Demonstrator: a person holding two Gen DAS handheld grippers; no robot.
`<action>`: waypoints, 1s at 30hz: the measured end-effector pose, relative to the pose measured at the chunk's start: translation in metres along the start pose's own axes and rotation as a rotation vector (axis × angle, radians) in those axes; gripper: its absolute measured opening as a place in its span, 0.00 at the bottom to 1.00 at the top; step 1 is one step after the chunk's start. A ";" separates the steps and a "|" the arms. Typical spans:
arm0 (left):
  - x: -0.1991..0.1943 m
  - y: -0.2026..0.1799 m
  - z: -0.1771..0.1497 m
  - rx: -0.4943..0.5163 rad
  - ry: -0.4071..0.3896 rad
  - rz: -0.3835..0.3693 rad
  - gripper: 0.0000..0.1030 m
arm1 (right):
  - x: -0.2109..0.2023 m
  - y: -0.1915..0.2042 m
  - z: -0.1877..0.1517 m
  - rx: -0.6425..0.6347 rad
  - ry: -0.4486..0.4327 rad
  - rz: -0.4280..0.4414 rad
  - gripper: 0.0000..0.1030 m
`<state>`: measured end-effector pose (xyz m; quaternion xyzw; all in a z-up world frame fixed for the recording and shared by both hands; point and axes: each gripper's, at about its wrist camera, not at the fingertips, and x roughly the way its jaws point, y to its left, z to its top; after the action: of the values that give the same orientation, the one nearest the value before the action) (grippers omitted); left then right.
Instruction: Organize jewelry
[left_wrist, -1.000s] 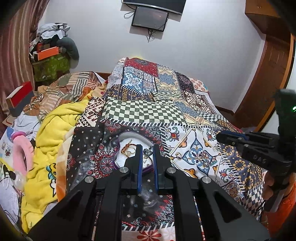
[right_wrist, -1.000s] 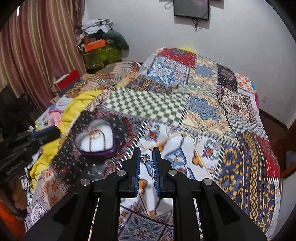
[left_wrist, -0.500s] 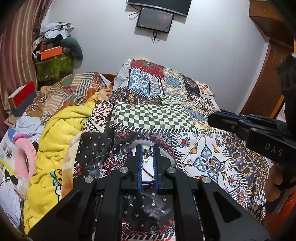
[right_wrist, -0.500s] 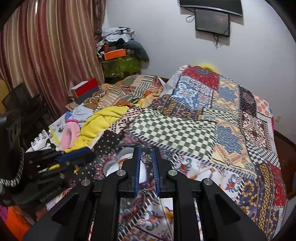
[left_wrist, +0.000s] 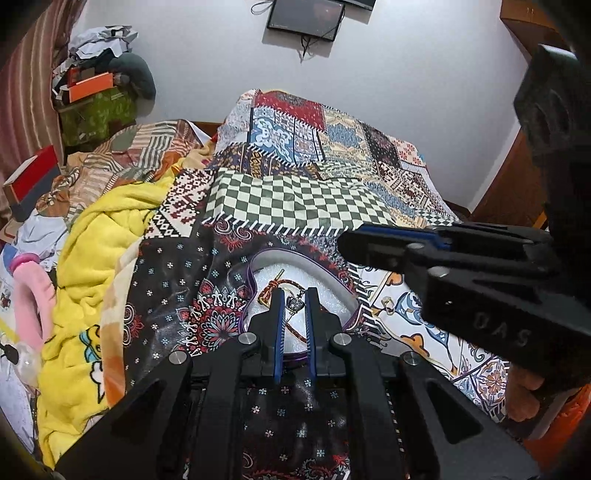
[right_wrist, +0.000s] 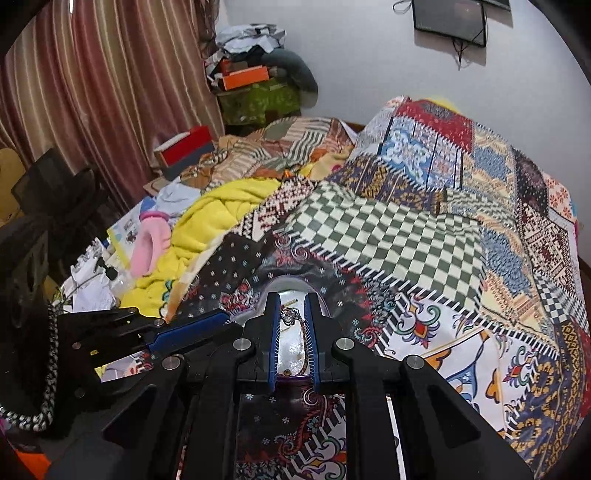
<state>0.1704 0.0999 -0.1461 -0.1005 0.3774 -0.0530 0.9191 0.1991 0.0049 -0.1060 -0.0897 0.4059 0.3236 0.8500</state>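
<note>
Both grippers are matte black plastic, each with 2 narrow fingers lined in blue ribbed pads. The left gripper shows 4 round silver screws across its linkage arms. The right gripper, seen at the right of the left wrist frame, bears raised letters "DAS" on its side. An orange sleeve fills the lower right corner.

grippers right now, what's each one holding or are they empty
Left tongs: shut on small silver heart pendant.
Right tongs: shut on small silver charm.
</note>
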 end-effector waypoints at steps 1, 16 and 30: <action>0.002 0.000 0.000 0.001 0.004 0.001 0.09 | 0.003 0.000 -0.001 0.001 0.007 0.000 0.11; 0.008 0.011 0.001 -0.044 0.013 0.020 0.09 | 0.019 0.001 -0.008 -0.041 0.064 0.009 0.12; -0.025 0.017 0.012 -0.079 -0.051 0.070 0.21 | -0.015 -0.011 -0.002 -0.006 0.004 -0.032 0.20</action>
<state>0.1612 0.1223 -0.1248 -0.1247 0.3590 -0.0033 0.9250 0.1973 -0.0120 -0.0972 -0.0992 0.4052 0.3112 0.8539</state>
